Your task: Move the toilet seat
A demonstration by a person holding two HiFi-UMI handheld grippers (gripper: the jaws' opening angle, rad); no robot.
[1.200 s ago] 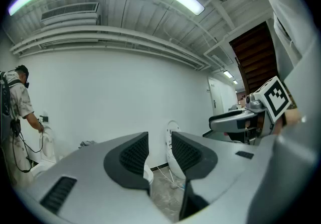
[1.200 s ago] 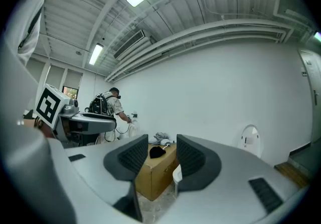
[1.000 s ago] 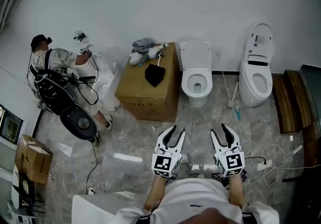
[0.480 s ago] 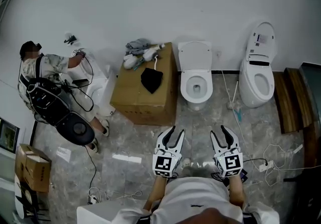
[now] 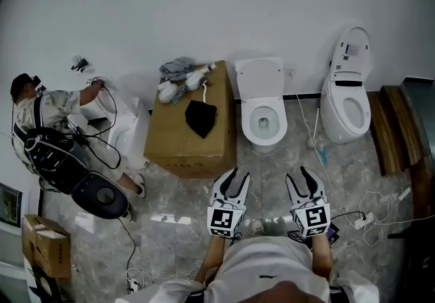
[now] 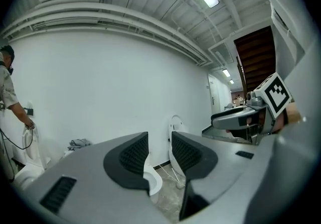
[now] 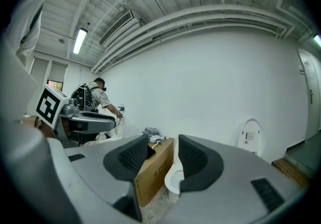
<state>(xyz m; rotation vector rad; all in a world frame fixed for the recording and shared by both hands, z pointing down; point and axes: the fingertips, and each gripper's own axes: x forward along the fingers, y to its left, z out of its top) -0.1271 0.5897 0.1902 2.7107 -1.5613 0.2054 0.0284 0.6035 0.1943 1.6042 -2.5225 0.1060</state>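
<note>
Both drawn almost shut on nothing: left gripper (image 5: 239, 176), right gripper (image 5: 299, 175). Judged at the approach step, not yet at the white oval toilet seat (image 5: 249, 117), down on its bowl well ahead of the fingertips, between the 2 pairs. Next: close in, open wide, take the rim. Beyond the left fingers, closed brown cardboard box (image 5: 178, 138), contents unseen; black cloth (image 5: 201, 118) and grey rags (image 5: 178, 67) on top.
</note>
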